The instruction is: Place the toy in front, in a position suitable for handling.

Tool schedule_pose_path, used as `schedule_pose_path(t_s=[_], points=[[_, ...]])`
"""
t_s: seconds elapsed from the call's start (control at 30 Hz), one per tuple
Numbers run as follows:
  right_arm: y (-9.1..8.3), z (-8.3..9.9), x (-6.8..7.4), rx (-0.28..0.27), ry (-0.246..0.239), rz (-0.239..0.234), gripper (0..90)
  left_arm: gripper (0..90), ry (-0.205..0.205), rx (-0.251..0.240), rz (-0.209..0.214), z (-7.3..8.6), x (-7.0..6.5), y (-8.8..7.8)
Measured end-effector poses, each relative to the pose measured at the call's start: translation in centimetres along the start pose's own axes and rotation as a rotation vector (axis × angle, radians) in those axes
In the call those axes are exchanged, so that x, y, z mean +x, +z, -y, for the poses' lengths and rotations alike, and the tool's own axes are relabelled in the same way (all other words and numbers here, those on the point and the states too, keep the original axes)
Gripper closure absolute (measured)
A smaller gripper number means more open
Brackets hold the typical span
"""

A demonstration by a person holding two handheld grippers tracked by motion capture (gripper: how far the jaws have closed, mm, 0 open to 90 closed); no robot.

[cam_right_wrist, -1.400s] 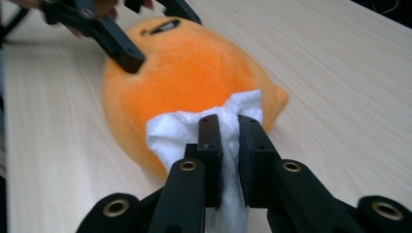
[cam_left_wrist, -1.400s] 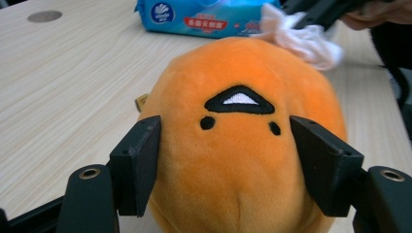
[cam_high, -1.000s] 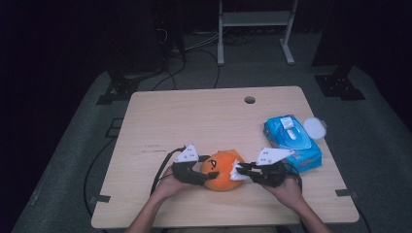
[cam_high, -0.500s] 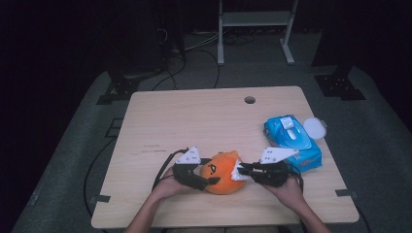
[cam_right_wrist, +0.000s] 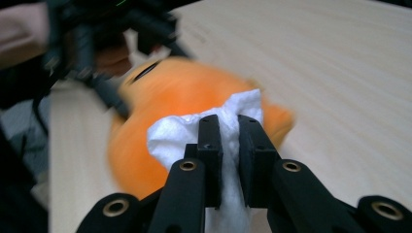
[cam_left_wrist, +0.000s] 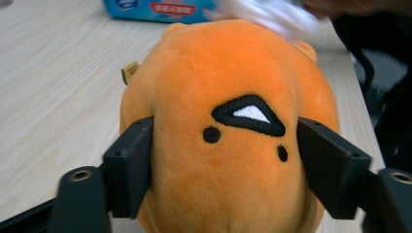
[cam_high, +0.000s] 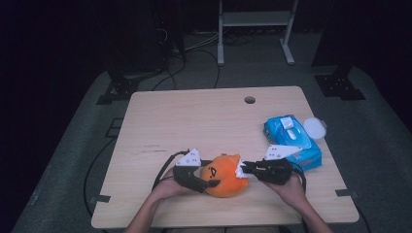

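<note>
Nearest me, my 2 hands come in over the near edge of the table. My left gripper has its jaws set on either flank of the orange plush toy, and in the left gripper view the black pads sit against the toy's sides; those jaws have just been opening a little, with the toy between them all the while. The toy rests on the wood close to the near edge, about midway along it, its stitched face turned up toward my left gripper.

My right gripper comes at the toy from the other side. Its jaws are pinched nearly together on a white tissue, and the bunched paper touches the toy's orange surface.

Just beyond my right hand lies the blue wipes pack, near the right edge, its round white lid flipped open toward that edge. It leaves little room on the right.

To the left of the toy and farther back, the wood is bare up to the small round hole near the far edge.
</note>
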State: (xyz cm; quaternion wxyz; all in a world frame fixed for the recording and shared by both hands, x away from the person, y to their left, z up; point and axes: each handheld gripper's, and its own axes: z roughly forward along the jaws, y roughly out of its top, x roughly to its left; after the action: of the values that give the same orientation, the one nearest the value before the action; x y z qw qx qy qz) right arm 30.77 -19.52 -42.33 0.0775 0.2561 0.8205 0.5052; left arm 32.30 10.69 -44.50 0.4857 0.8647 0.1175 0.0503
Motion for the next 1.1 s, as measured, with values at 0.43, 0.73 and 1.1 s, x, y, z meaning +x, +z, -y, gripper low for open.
schedule_pose_path(t_s=[0.43,0.73,1.1], points=[[-0.5,1.4,-0.5,0.033,0.054,-0.027,79.9,25.5,-0.094,-0.02,-0.023,0.7,1.0,-0.4],[0.8,0.2,-1.6,0.003,0.074,0.015,80.0,25.5,0.034,-0.021,-0.007,0.6,0.0,-0.2],[-0.2,0.7,0.7,0.033,0.02,-0.05,80.0,24.7,-0.072,-0.019,-0.059,1.0,1.3,-0.5]])
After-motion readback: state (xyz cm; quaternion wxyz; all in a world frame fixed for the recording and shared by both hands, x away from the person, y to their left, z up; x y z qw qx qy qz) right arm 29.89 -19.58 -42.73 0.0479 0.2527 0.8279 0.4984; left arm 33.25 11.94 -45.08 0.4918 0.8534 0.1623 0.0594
